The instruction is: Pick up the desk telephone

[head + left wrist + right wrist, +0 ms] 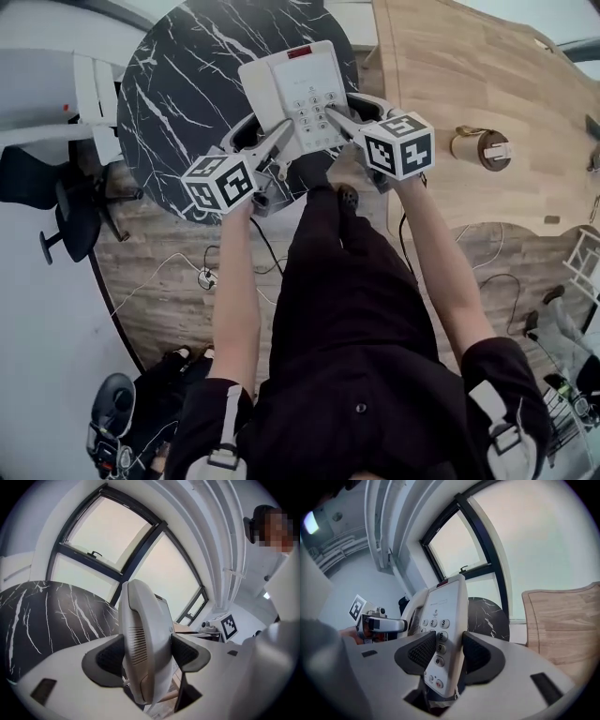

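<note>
Head view: desk telephone point(292, 92), white, keypad up, is held between both tongs over the near edge of a round black marble desk point(183, 89). It looks lifted off the top. Left tongs point(278, 142) grip its left, handset side; right tongs point(339, 118) grip its right, keypad side. Marker cubes sit on both, with the person's forearms behind them. A wooden desk point(469, 66) stands to the right with a small round tan object point(481, 147) on it. Office chair point(66, 202) at left, cables point(208, 275) on the wood floor.

Left gripper view: left tongs point(146, 656) are closed on the desk telephone point(140, 634), with both dark pads point(108, 657) pressed against the handset side, moderately wide apart. The phone stands on edge and tilted, its lower end hanging below the pads. Marble desk point(47, 616) lies lower left, a big window point(117, 541) behind. The right tongs' marker cube point(228, 626) shows at right.

Right gripper view: right tongs point(449, 652) are closed on the keypad edge of the desk telephone point(446, 611), pads point(421, 652) tight on both faces near the 6, 9 and # keys. The phone is tilted upright. Left tongs point(377, 623) show on its far side. Marble desk point(487, 616) and wooden desk point(562, 620) lie beyond, window point(520, 531) above.
</note>
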`<state>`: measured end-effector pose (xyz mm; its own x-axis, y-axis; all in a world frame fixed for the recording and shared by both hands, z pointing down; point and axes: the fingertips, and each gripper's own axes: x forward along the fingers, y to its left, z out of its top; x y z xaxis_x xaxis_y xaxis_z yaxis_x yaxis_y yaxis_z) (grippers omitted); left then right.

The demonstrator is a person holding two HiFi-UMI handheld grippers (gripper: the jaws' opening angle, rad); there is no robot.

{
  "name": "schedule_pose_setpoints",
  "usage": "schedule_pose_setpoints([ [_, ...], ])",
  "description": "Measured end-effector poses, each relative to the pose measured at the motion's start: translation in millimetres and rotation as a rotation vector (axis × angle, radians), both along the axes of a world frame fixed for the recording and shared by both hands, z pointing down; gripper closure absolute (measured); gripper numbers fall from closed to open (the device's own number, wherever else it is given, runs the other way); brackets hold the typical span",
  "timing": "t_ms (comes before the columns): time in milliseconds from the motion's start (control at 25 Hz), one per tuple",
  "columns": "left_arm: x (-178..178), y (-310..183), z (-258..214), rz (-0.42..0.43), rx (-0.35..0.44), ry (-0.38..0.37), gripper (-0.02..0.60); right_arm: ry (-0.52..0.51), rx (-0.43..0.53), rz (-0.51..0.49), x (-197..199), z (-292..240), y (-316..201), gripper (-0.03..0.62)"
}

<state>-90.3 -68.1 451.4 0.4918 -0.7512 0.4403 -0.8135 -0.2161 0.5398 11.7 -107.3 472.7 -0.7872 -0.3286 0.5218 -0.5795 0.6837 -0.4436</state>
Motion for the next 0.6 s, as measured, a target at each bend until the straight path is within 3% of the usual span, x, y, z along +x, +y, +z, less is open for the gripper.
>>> schedule_pose_setpoints([
  [600, -1, 30, -117, -0.093, 0.216, -0.085, 0.258, -0.122, 0.207, -0.074, -5, -119, 16, 0.402],
])
